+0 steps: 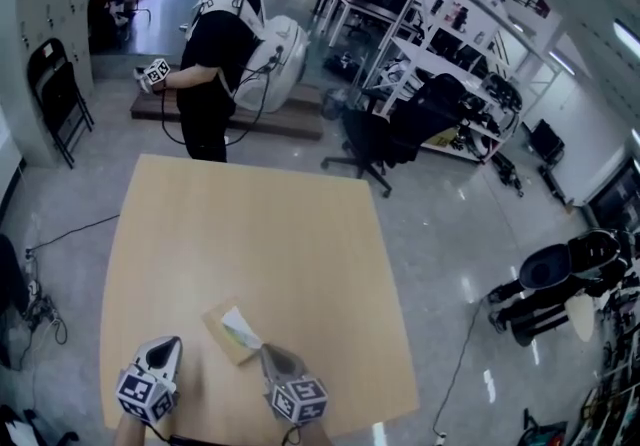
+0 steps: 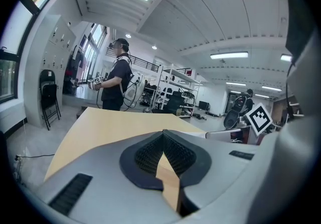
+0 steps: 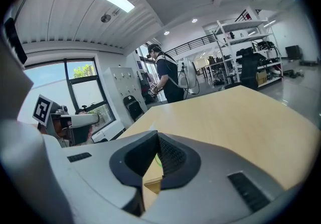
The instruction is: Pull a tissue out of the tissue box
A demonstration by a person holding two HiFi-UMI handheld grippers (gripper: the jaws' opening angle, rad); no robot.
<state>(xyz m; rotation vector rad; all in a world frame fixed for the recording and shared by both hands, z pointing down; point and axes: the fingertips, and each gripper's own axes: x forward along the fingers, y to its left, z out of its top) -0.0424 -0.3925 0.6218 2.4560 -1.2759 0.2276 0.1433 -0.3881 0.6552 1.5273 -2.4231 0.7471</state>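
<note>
While right gripper (image 1: 267,349) pinches tissue (image 1: 241,327) above tissue box (image 1: 216,320), left gripper (image 1: 172,343) jaws closed, empty

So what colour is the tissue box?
Tan tissue box, white tissue on top; clearest in the head view.

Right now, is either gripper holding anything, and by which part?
The right gripper seems to pinch the tissue by its near edge, jaws shut just above the box, though the grip is hard to confirm. The left gripper holds nothing.

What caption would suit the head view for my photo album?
Left gripper and right gripper, both shut, flank a tissue box on a wooden table, one tissue poking up.
</note>
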